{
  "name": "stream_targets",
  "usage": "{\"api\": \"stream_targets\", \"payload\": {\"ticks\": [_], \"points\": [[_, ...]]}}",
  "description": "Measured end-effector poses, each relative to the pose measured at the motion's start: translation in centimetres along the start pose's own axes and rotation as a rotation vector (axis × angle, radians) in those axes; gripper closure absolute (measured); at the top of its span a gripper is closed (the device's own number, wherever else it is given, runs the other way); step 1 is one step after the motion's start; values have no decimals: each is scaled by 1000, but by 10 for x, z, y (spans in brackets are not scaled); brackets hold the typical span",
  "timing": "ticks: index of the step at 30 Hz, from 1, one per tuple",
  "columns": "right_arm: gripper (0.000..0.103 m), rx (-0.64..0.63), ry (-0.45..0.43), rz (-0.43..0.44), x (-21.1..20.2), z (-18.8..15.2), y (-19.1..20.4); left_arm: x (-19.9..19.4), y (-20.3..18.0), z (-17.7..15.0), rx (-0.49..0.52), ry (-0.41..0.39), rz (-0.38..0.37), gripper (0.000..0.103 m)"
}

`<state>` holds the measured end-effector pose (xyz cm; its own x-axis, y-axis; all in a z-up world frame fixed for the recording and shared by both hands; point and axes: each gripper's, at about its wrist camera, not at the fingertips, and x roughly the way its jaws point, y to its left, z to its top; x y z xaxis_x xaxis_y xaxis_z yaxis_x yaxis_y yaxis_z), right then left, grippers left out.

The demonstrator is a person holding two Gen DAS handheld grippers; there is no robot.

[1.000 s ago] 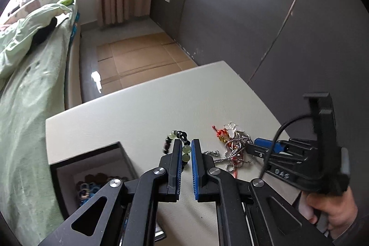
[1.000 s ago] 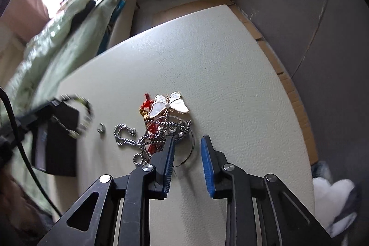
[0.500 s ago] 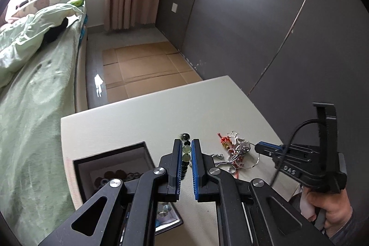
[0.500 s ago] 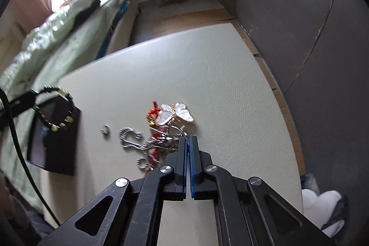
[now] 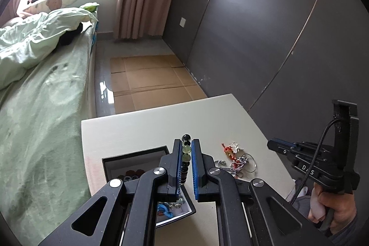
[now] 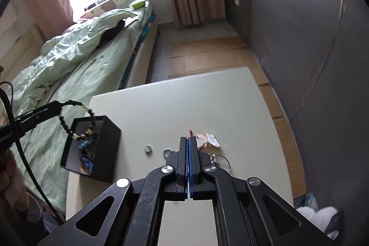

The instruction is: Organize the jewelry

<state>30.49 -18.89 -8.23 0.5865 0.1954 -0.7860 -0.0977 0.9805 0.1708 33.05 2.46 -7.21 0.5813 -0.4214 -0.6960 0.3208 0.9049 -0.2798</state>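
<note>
The left gripper (image 5: 186,149) is clamped on a beaded bracelet (image 5: 185,155) of dark and pale green beads, which hangs as a loop from its tips above the open black box (image 6: 92,149); from the right wrist view the loop (image 6: 78,119) dangles over the box's far rim. The box stands near the left edge of the pale table (image 5: 143,126) and already holds small dark and blue pieces, too small to tell apart. The right gripper (image 6: 189,142) has its blue pads pressed together with no gap; whether anything is pinched between them cannot be told. It sits just above a tangle of jewelry (image 5: 235,160) toward the right edge of the table: a silver chain, a red cord piece and a white butterfly pendant (image 6: 208,139). A small silver ring (image 6: 147,148) lies alone between the box and the tangle
</note>
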Motion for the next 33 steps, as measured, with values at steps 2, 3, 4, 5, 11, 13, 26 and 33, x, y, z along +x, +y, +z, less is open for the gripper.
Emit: {"api": "stream_targets", "payload": {"ticks": [2, 3, 4, 5, 11, 13, 26, 33], "points": [[102, -22, 33, -2, 1, 1, 4, -1, 2, -1, -4, 0, -5, 95], [102, -14, 56, -13, 6, 1, 2, -2, 3, -1, -5, -2, -8, 95], [101, -2, 80, -34, 13, 0, -2, -3, 3, -1, -5, -4, -9, 95], [95, 11, 114, -48, 21, -1, -7, -5, 3, -2, -4, -5, -8, 95], [54, 33, 195, -60, 46, -18, -26, -7, 5, -4, 1, -5, -6, 95], [54, -25, 210, -60, 46, -25, -21, -7, 5, -4, 0, -5, -6, 95], [76, -288, 301, -101, 74, -49, 10, -3, 6, -2, 5, -1, -3, 95], [98, -302, 335, -92, 81, -46, 7, -1, 7, -2, 7, 4, -1, 95]]}}
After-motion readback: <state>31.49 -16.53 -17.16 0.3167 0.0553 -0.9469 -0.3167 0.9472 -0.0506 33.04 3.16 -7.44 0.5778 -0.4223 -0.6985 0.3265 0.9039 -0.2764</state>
